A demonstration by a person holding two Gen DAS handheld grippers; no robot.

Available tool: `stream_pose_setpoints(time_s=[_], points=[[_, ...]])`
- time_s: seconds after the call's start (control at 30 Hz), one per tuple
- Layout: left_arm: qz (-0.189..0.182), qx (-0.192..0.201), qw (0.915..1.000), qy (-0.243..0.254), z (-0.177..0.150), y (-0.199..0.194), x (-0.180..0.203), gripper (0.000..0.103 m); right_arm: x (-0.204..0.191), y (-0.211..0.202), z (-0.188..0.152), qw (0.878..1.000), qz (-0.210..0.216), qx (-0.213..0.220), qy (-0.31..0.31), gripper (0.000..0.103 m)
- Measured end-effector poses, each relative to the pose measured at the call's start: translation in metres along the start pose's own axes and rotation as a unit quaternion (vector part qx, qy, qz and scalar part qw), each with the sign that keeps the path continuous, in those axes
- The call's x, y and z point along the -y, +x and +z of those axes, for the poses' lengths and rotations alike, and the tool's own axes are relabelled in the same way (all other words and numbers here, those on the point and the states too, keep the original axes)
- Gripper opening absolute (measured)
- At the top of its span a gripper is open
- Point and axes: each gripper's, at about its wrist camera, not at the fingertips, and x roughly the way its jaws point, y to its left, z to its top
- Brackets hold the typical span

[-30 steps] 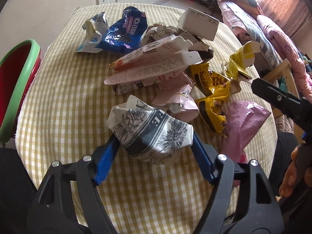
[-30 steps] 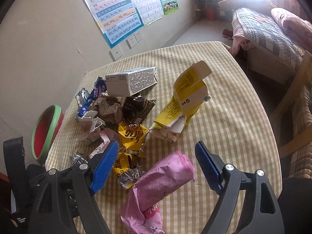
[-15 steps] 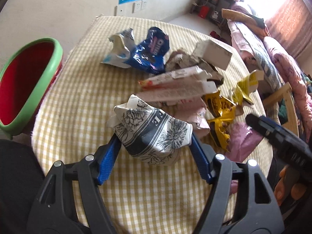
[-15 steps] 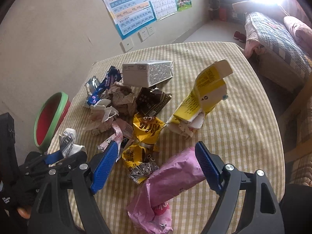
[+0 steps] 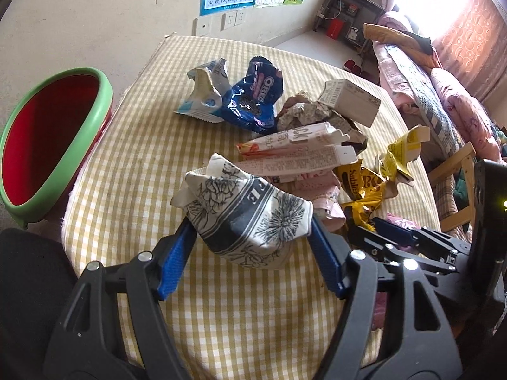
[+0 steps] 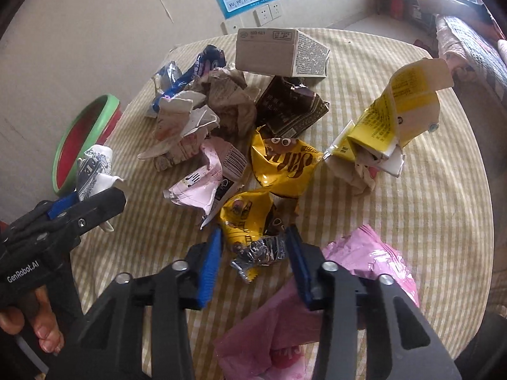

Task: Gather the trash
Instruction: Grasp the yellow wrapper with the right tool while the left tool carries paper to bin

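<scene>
Trash first: a crumpled white paper cup with black floral print (image 5: pixel 250 218) is pinched between the left gripper (image 5: pixel 250 237) jaws, off the checked tablecloth (image 5: pixel 133 164). The right gripper (image 6: pixel 253 253) jaws close around a crinkly yellow foil wrapper (image 6: pixel 250 221); contact unclear. Both look light, soft, crushable; grab mid-body. The green-rimmed red bin (image 5: pixel 47 139) waits left.

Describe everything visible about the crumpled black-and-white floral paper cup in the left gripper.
The paper cup is white, printed with black line-drawn flowers and a dark band bearing letters. It looks like thin paper, crushed and creased, its rim folded out of shape. It lies tilted between the blue pads of the left gripper, which press its two sides. It appears lifted above the checked tablecloth, near the red bin.
</scene>
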Motion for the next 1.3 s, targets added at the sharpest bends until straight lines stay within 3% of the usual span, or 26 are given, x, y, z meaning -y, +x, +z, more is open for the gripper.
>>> stream_pose_setpoints(time_s=[0.1,0.8,1.3], points=[[0.003,0.007,1.0000,0.000,0.001,-0.002,0.000,0.068,-0.006,-0.001,-0.002,1.000,0.006,0.001,-0.005,0.028],[0.045,0.112,0.9926,-0.013,0.024,-0.065,-0.024,0.069,-0.045,-0.075,0.023,0.994,0.042,0.095,-0.030,0.027],[0.065,0.146,0.9869,-0.025,0.030,-0.088,-0.040,0.069,-0.082,-0.078,0.036,0.990,0.058,0.106,-0.069,0.027]])
